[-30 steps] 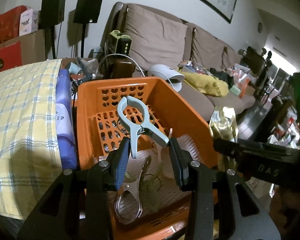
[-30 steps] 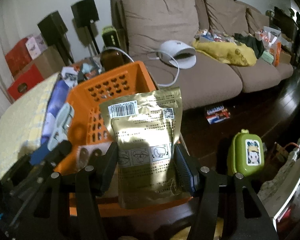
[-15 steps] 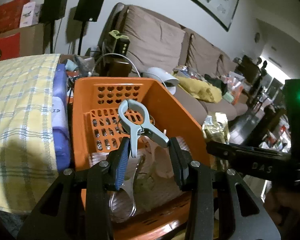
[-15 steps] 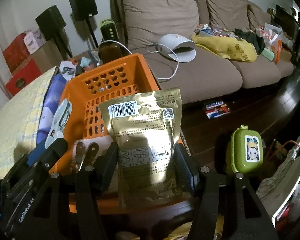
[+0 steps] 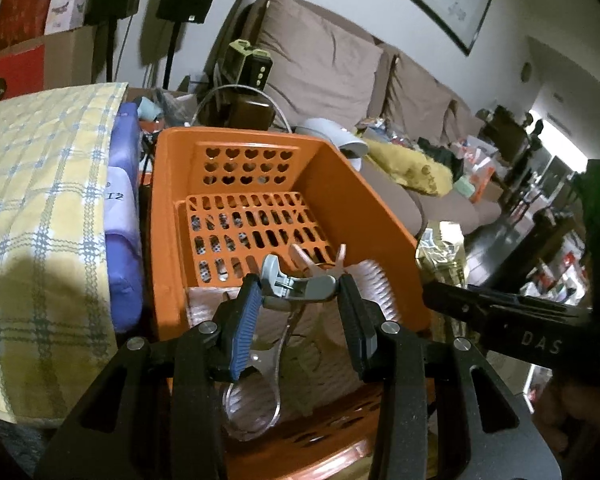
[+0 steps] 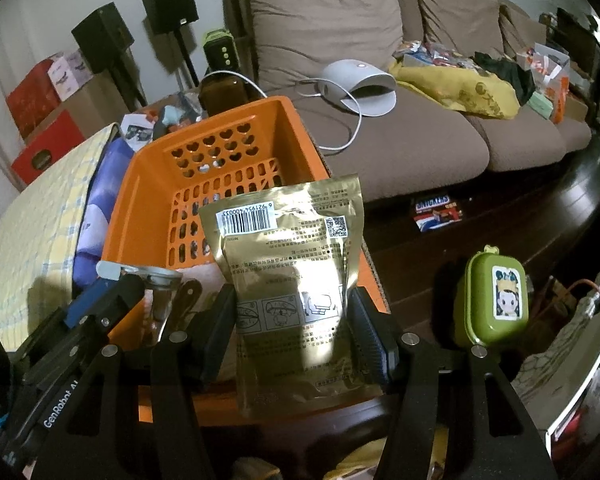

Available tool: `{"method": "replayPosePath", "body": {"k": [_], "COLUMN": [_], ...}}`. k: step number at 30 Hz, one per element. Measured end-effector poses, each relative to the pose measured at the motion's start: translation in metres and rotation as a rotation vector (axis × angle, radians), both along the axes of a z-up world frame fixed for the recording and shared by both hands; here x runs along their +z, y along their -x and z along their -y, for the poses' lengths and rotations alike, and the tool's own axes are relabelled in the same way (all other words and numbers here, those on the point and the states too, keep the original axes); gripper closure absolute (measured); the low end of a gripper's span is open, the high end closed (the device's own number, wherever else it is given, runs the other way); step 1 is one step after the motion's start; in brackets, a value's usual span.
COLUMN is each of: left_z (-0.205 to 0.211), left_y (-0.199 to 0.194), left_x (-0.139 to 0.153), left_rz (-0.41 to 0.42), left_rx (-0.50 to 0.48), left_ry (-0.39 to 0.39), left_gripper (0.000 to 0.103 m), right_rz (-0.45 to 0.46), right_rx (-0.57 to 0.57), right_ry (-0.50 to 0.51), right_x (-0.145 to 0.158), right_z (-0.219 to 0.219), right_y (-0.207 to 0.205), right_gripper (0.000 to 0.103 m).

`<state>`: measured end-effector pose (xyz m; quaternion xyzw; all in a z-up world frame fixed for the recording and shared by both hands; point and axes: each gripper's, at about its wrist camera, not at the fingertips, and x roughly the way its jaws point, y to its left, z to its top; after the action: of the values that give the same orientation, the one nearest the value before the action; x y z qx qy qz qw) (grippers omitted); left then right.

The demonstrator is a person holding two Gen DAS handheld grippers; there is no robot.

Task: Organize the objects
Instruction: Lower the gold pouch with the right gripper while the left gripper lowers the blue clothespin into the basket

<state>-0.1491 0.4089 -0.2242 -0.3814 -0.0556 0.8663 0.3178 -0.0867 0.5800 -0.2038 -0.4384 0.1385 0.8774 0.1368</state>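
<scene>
At far left, a yellow checked cloth (image 5: 40, 208) is seen beside the orange basket (image 5: 168, 216). Over the basket's near end, the left gripper (image 5: 298, 308) is clamped on a grey spring clip (image 5: 300, 282), held crosswise between its pads. Further right, the right gripper (image 6: 290, 332) is closed on a gold foil pouch (image 6: 288, 264), held upright above the basket's near right corner. Depositing is judged under way; lowering and release are required next.

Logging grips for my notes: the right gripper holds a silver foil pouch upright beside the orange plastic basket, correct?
Not quite. The foil pouch is gold, not silver, as the right wrist view shows. The right gripper does hold it upright beside the orange plastic basket.
</scene>
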Motion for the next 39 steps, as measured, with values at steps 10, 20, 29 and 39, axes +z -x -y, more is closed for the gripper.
{"method": "replayPosePath", "body": {"k": [10, 20, 29, 39], "left_z": [0.0, 0.0, 0.009, 0.01], "left_y": [0.005, 0.008, 0.0, 0.0], "left_x": [-0.012, -0.016, 0.001, 0.001], "left_rz": [0.051, 0.079, -0.004, -0.011], "left_rx": [0.027, 0.036, 0.073, 0.082], "left_ry": [0.046, 0.071, 0.025, 0.032], "left_gripper": [0.067, 0.062, 0.041, 0.04], "right_rz": [0.026, 0.038, 0.037, 0.048], "right_rx": [0.011, 0.001, 0.005, 0.027], "right_ry": [0.01, 0.025, 0.023, 0.025], "right_x": [-0.005, -0.007, -0.007, -0.01], "right_z": [0.0, -0.002, -0.001, 0.003], "right_y": [0.001, 0.002, 0.002, 0.005], "right_gripper": [0.043, 0.043, 0.042, 0.047]}}
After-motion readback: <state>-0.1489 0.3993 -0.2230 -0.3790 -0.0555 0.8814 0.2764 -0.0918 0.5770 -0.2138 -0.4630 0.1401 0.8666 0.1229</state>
